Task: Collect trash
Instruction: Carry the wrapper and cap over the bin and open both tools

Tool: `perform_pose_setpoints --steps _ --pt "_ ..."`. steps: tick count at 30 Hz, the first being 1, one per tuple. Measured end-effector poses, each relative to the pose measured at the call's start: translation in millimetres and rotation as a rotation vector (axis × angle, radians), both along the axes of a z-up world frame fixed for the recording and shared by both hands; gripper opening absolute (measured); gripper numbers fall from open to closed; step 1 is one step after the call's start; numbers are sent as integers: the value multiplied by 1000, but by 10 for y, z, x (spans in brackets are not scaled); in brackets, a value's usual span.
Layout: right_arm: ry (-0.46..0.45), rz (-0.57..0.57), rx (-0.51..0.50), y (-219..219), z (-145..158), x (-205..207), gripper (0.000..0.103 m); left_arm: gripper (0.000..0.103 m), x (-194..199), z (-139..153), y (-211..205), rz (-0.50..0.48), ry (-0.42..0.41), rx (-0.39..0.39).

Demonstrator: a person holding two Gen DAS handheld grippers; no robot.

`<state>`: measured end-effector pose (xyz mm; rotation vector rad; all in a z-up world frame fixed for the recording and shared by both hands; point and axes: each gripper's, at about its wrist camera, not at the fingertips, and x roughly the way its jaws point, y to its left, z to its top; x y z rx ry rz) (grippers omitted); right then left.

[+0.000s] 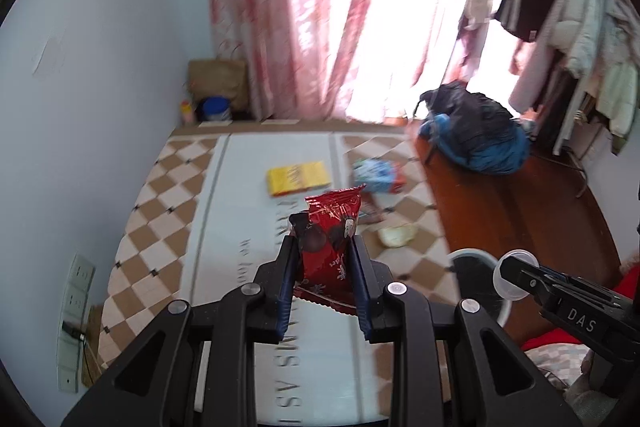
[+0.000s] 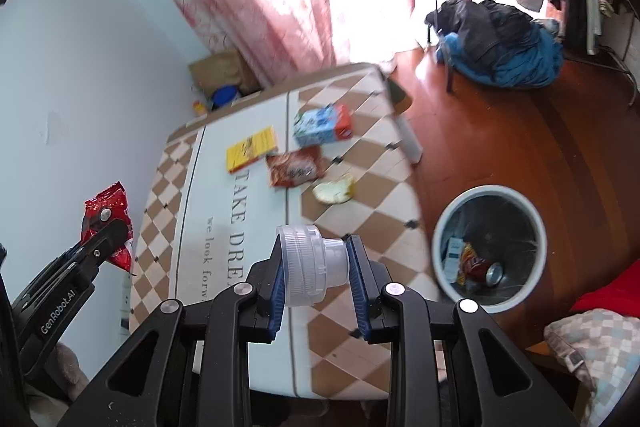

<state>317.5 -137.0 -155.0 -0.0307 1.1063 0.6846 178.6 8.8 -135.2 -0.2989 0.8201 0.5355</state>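
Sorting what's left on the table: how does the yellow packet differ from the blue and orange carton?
The yellow packet is flat and plain yellow; the blue and orange carton is a boxy shape, printed in several colours. The packet lies on the table's white middle strip, the carton on its checkered part, nearer the far edge. Both lie untouched on the table.

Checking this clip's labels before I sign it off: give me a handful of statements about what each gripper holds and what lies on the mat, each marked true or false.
1. The left gripper is shut on a red snack wrapper. True.
2. The right gripper is empty. False: it clamps a clear plastic cup.
3. The bin already holds trash. True.
4. The yellow packet lies in the bin. False: it lies on the mat.
5. A blue carton lies on the mat. True.
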Motion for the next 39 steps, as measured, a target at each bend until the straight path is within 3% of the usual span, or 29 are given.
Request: perform_pose_setpoints --steps 5,12,20,27,33,36,37,38,39 --pt "-19 -80 12 -613 172 211 30 22 349 112 -474 -94 -24 10" --pt "9 -207 -33 -1421 -28 707 30 22 1037 -128 -1100 -220 13 -30" --pt "161 -277 -73 -2020 -806 1334 30 22 1890 -861 -1600 -346 167 -200" --pt "269 -292 -121 -2106 -1570 1702 30 23 2567 -1532 -1669 -422 336 -273" --pt "324 -289 -168 -2090 -2098 2083 30 25 2873 -2009 -1617 -432 448 -437" --pt "356 -281 -166 -2068 -2321 2248 30 48 2881 -2115 -1623 -414 476 -432" --pt "359 -282 -162 -2075 -2375 2279 31 66 2869 -2134 -1616 -401 479 -429" --pt "356 -290 -166 -2092 -2405 2291 39 83 2840 -2153 -1603 -393 479 -436" --pt "352 -304 -171 -2118 -2433 2295 55 87 2818 -2158 -1599 -385 479 -443"
